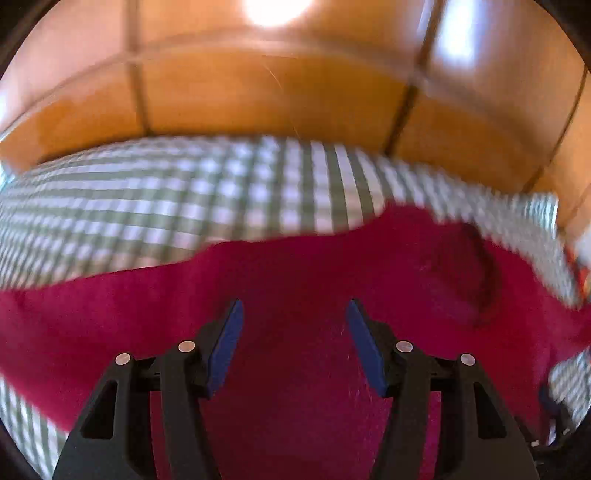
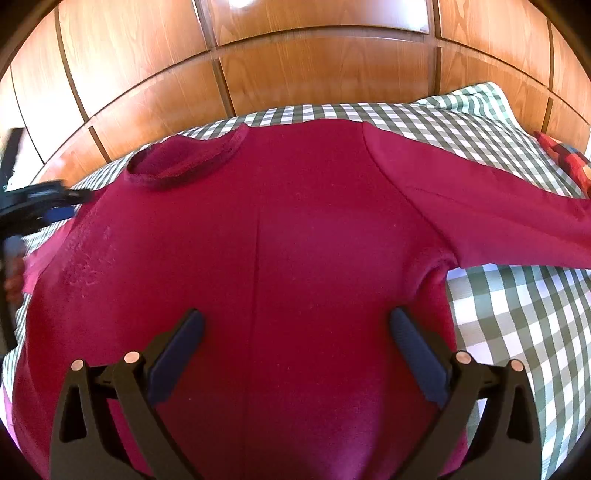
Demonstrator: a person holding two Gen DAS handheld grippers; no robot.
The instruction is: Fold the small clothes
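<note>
A wall of shiny brown wood panels [image 2: 314, 74] at the back, split into big squares by thin dark lines. Wavy wood grain on each panel. Bright white spots of light on the wood near the top [image 1: 273, 11], another on the right [image 1: 458, 40]. In front, a soft flat surface under a green-and-white checked cloth [image 2: 517, 314], with a raised bump in the cloth at the far right corner. A red patterned thing [image 2: 565, 158] at the right edge, too small to tell.

Left wrist view motion-blurred; sweater [image 2: 258, 229] right sleeve cut off at frame edge.
</note>
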